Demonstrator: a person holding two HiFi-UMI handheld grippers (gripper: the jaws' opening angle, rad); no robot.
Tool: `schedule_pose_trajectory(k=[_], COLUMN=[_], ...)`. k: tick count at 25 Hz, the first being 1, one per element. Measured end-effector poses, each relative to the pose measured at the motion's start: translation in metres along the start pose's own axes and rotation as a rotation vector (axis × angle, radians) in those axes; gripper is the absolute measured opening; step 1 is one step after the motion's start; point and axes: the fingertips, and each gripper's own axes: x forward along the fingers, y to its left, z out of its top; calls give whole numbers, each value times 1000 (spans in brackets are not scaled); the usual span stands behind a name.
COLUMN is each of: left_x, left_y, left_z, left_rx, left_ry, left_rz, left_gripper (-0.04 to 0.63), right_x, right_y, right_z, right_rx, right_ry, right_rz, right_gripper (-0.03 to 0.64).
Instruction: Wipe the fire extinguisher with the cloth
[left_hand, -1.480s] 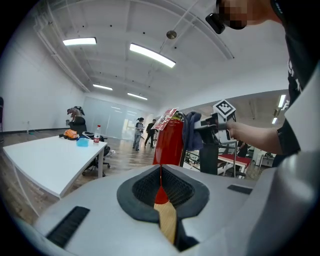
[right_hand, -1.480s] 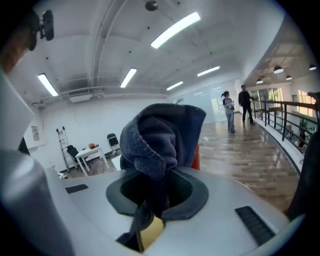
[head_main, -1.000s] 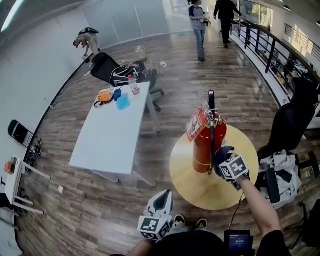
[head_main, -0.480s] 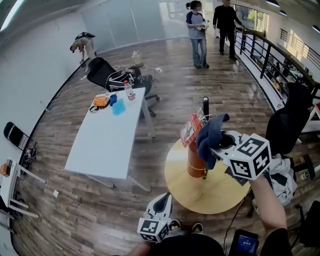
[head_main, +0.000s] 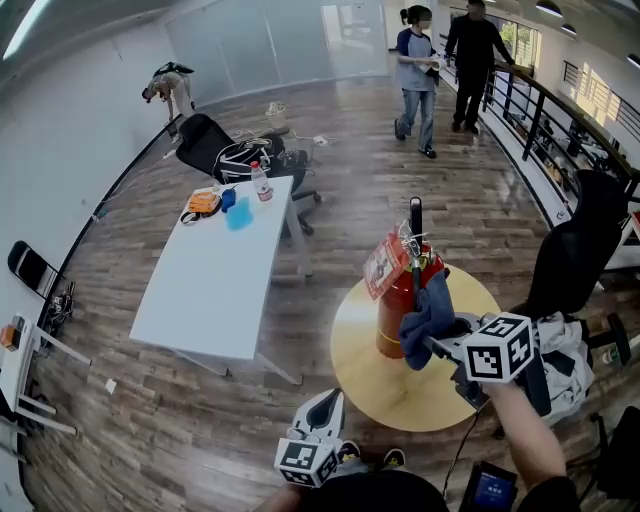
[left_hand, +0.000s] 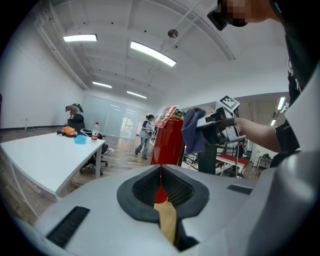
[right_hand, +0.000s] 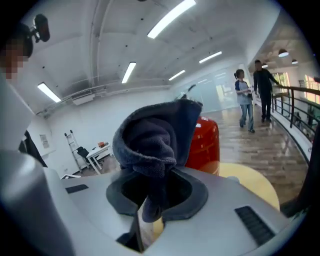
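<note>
Head view, round surface: the yellow round surface (head_main: 395, 395) stands on a wood floor (head_main: 340, 190). It bears the red extinguisher (head_main: 398, 305), upright, on its far-left part.
Head view, cloth: the dark blue cloth (head_main: 428, 318) lies against the extinguisher's right side, below a red-and-white tag (head_main: 380, 265).
Head view, right gripper: the right gripper (head_main: 440, 342) reaches in from the right, jaws clamped on the cloth.
Head view, left gripper: the left gripper (head_main: 323, 405) hangs low by the person's body, off the round surface.
Head view, room: a long white surface (head_main: 215, 275) at left carries a bottle (head_main: 262, 184), an orange item (head_main: 203, 201) and a blue item (head_main: 238, 214) at its far end. A black chair (head_main: 210, 140) sits beyond it. Two people (head_main: 418, 75) stand far off beside a dark railing (head_main: 540, 105).
Left gripper view, jaws: together, with only a thin slit between the pads and nothing held. Red of the extinguisher and yellow of the round surface show through the slit.
Left gripper view, room: the white surface is at left and the extinguisher ahead, with the cloth at its upper right. Strip lights (left_hand: 152, 53) run across a white ceiling.
Right gripper view, jaws: closed on a fold of the cloth, which bunches above them and covers much of the extinguisher behind.
Right gripper view, room: the round surface's edge shows at lower right, with floor, railing and the two people beyond. A ladder (right_hand: 70, 143) stands by the white wall at left.
</note>
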Motion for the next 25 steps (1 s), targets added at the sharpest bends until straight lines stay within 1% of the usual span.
schedule_pose_trajectory(k=[1,4,5,7,9,11,13,17,19,20,21,22,24,25], left_x=[1,2,3,2,-4,-9,-13,-16,-15,-14,-13,-12,-10,-9], left_y=[-1,-2,-1,0,4,10,18,26,26,26,25,23,19,17], left_z=[0,-2,-1,2,4,4,3,1,2,2,2,1,-1,-2], left_rx=[0,5,2,-5,-7,-9,-15,-20,-19,-20,-23,-25,-27,-26], left_ry=[3,5,3,-3,-7,-7,-5,-3,-10,-13,-15,-17,-16,-13], left_rz=[-4,-6,-5,2,14,34,55,74,71,69,65,61,49,41], left_gripper=[23,23,23,23,24,23,23,23,23,23,23,23,23,23], right_x=[7,41,54,77,91,99,102,84,64,52,37,20,-15,-28], right_y=[-4,-13,-21,-50,-78,-82,-67,-11,19,31,39,41,35,30], right_z=[-19,-89,-112,-153,-186,-198,-180,-86,-45,-26,-5,19,73,97], right_rx=[28,26,50,153,252,317,332,359,338,288,209,102,-171,-313], right_ry=[42,214,254,292,307,308,263,69,-14,-58,-109,-170,-288,-312], right_rz=[0,-24,-38,-83,-123,-101,-43,113,178,184,163,114,-57,-149], right_gripper=[71,71,72,72,72,72,72,71,71,71,72,71,71,71])
